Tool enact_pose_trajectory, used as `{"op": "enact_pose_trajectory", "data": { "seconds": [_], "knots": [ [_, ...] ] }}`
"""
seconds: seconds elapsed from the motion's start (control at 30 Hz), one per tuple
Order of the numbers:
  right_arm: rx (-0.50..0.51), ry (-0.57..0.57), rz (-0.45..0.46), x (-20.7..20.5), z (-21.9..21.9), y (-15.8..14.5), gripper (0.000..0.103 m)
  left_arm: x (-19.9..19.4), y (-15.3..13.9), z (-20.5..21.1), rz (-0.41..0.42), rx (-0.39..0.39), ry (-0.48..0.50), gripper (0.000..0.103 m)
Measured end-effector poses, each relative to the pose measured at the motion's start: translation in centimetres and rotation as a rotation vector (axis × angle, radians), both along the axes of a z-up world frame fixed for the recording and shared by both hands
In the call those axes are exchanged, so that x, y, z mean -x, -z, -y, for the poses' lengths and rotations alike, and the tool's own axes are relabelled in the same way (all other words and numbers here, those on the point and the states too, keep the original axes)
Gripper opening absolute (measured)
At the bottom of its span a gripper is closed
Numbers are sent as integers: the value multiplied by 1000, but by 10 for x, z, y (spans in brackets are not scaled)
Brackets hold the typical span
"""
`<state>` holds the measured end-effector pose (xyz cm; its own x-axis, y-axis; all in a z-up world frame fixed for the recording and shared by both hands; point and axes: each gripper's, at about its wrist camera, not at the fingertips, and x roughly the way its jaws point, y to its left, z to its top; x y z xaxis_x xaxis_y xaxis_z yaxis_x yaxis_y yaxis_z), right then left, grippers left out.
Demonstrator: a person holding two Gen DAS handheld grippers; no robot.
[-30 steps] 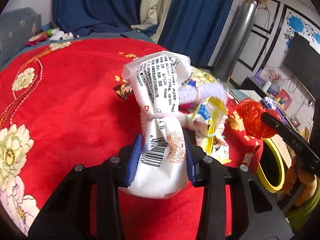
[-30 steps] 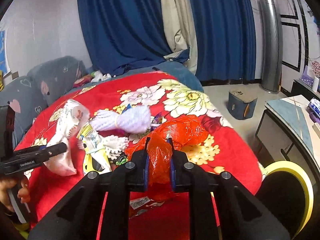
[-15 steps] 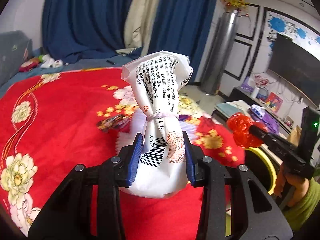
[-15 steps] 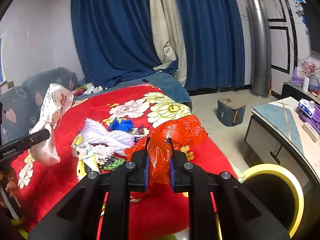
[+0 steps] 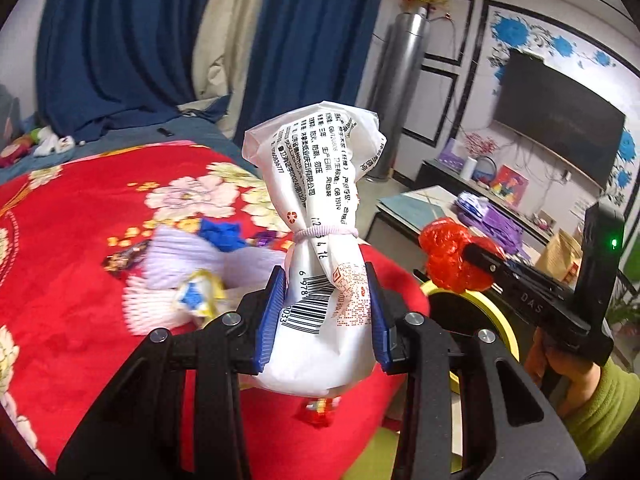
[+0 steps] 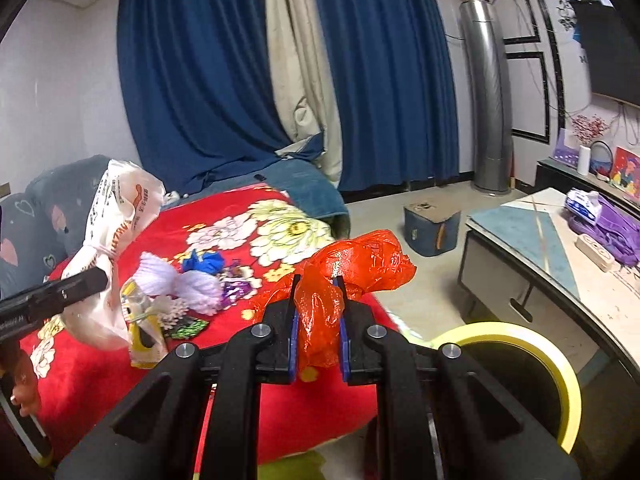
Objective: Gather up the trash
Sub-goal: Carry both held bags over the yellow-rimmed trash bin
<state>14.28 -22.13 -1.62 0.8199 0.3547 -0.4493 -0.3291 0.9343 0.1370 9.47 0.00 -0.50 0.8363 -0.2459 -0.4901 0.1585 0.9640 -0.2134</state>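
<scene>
My left gripper is shut on a white tied plastic bag with a barcode and holds it upright above the red bed. The bag also shows in the right wrist view. My right gripper is shut on a crumpled red plastic bag, held in the air near the bed's corner; it shows in the left wrist view too. A black bin with a yellow rim stands on the floor below and to the right of the red bag, seen also in the left wrist view.
Loose trash lies on the red flowered bedspread: a lilac knitted piece, a blue scrap, a yellow wrapper and small candy wrappers. A low table stands right of the bin, and a blue box sits on the floor.
Both grippers have lifted and swung right, away from the trash pile towards the bed's edge and the bin. Each keeps its hold on its bag.
</scene>
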Motion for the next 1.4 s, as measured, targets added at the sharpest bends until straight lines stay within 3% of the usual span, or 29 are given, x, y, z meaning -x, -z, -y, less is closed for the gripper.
{"op": "enact_pose_trajectory", "data": {
  "seconds": [0.8, 1.4],
  "knots": [
    [0, 213, -16, 19, 99, 15, 14, -23, 30, 102, -59, -71, 230, 31],
    [-20, 285, -137, 40, 150, 69, 14, -42, 64, 177, -145, -134, 390, 31]
  ]
}}
